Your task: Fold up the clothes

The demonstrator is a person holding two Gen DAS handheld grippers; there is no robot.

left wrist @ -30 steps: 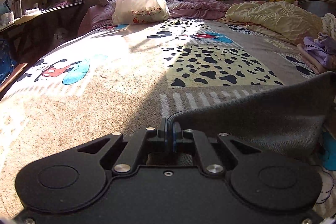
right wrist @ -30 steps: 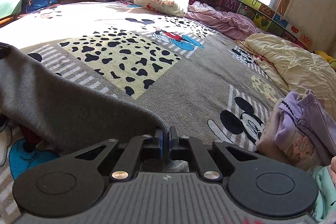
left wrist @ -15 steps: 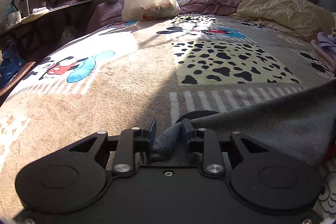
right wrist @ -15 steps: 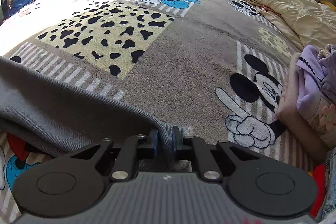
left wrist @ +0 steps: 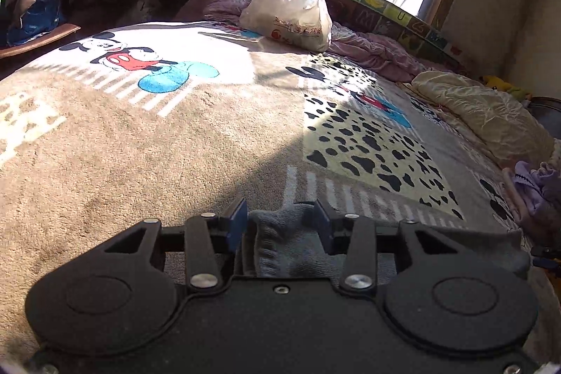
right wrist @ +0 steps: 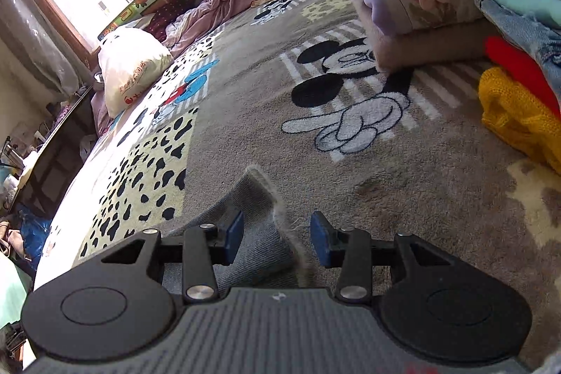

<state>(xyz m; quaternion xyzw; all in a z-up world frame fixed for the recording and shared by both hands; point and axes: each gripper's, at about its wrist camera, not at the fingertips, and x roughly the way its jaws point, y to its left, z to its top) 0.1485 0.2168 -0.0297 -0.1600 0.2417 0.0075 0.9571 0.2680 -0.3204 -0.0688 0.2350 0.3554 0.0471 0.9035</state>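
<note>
both grippers, clamped a second ago, now stand released: left gripper (left wrist: 280,219) and right gripper (right wrist: 277,232) each straddle an edge of the grey knit garment (left wrist: 280,244), laid on the cartoon blanket (left wrist: 140,146); fold placed.

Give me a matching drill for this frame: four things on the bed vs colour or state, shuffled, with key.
Things:
1. left gripper
2. plastic bag
3. grey garment
4. knitted piece

States:
A. yellow, at the clothes pile
B. open, cloth bunched between the fingers
C. white, tied shut, near the window
D. lying flat on the blanket, corner between the open right gripper fingers

Pairs: 1-B, 2-C, 3-D, 4-A
</note>
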